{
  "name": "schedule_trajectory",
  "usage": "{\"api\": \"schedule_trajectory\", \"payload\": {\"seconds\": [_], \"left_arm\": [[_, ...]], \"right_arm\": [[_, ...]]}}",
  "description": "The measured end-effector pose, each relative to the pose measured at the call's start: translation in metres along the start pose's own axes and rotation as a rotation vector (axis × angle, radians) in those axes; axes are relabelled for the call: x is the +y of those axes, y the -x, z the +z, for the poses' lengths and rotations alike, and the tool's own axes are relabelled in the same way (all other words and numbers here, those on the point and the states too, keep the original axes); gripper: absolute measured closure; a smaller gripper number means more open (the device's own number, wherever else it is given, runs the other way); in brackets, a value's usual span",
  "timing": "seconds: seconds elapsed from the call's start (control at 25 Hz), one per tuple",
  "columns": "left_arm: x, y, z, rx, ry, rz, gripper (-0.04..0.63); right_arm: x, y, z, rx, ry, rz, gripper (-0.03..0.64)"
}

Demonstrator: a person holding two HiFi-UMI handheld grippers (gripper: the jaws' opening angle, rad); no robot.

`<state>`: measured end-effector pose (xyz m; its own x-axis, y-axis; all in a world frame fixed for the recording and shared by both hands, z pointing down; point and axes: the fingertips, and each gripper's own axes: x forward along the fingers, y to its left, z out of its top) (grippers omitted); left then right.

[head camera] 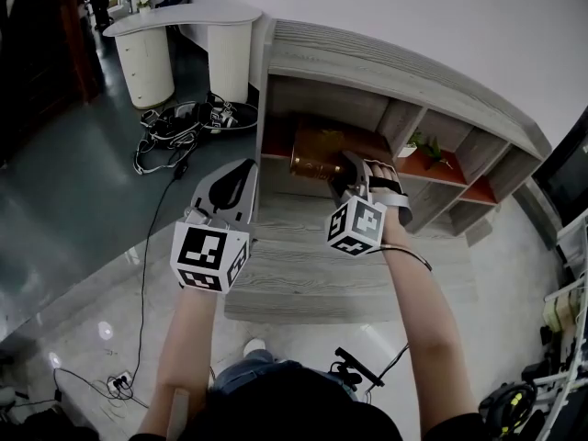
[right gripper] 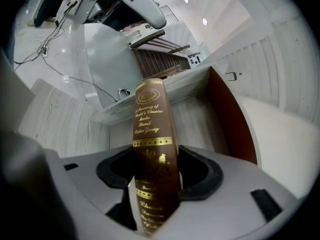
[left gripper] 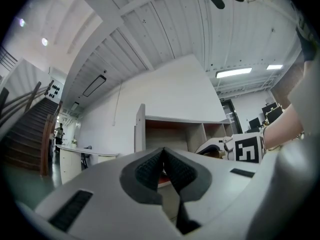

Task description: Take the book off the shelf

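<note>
Book [head camera: 317, 152] with a brown cover and gold lettering, clamped by the spine in the right tongs [head camera: 347, 169]. It sits at the mouth of a compartment with an orange-red floor, toward the left of a low grey wooden shelf [head camera: 367, 70]. In the right gripper view the spine [right gripper: 152, 149] stands between the two dark pads, which press on both of its sides. The book's long axis runs lengthwise through the right tongs [right gripper: 155, 173] and on away from them, toward the back of the compartment. Pulling it out therefore looks like a straight draw toward the person.

The left tongs [head camera: 230, 186] hang nearer and to the left, apart from the shelf. Their jaws are pressed together on nothing [left gripper: 163, 171], so the right hand is plainly the one doing the work.

Nothing else can be made out in the book's compartment. A compartment further right holds a small green plant [head camera: 424, 145]. Far off to the left stands a white curved table [head camera: 184, 16], with a tangle of cables [head camera: 184, 122] on the floor beside it.
</note>
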<state>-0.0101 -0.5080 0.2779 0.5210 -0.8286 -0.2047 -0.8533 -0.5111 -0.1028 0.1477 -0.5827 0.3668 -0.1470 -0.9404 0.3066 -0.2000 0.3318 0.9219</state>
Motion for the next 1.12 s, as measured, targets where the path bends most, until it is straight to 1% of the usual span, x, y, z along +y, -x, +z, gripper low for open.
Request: {"api": "schedule_trajectory", "payload": {"seconds": [0.2,0.44,0.56,0.64,0.8,1.12], "left_arm": [[-0.009,0.003,0.013,-0.019,0.001,-0.002,0.583],[-0.023,0.000,0.027,-0.046,-0.011,-0.023,0.583],[-0.032,-0.001,0.032,-0.051,-0.024,-0.041,0.583],[-0.037,-0.002,0.035,-0.056,-0.029,-0.050,0.583],[-0.043,-0.006,0.041,-0.067,-0.039,-0.066,0.583],[-0.052,-0.014,0.044,-0.067,-0.048,-0.093,0.583]], "right_arm": [[-0.013,0.030,0.010,-0.033,-0.088,-0.005,0.371],[-0.035,0.061,0.012,-0.091,-0.301,-0.023,0.373],[-0.042,0.075,0.011,-0.111,-0.377,-0.045,0.373],[-0.043,0.082,0.010,-0.124,-0.436,-0.053,0.374],[-0.042,0.090,0.005,-0.159,-0.603,-0.048,0.377],[-0.044,0.109,-0.008,-0.193,-0.828,-0.098,0.383]]}}
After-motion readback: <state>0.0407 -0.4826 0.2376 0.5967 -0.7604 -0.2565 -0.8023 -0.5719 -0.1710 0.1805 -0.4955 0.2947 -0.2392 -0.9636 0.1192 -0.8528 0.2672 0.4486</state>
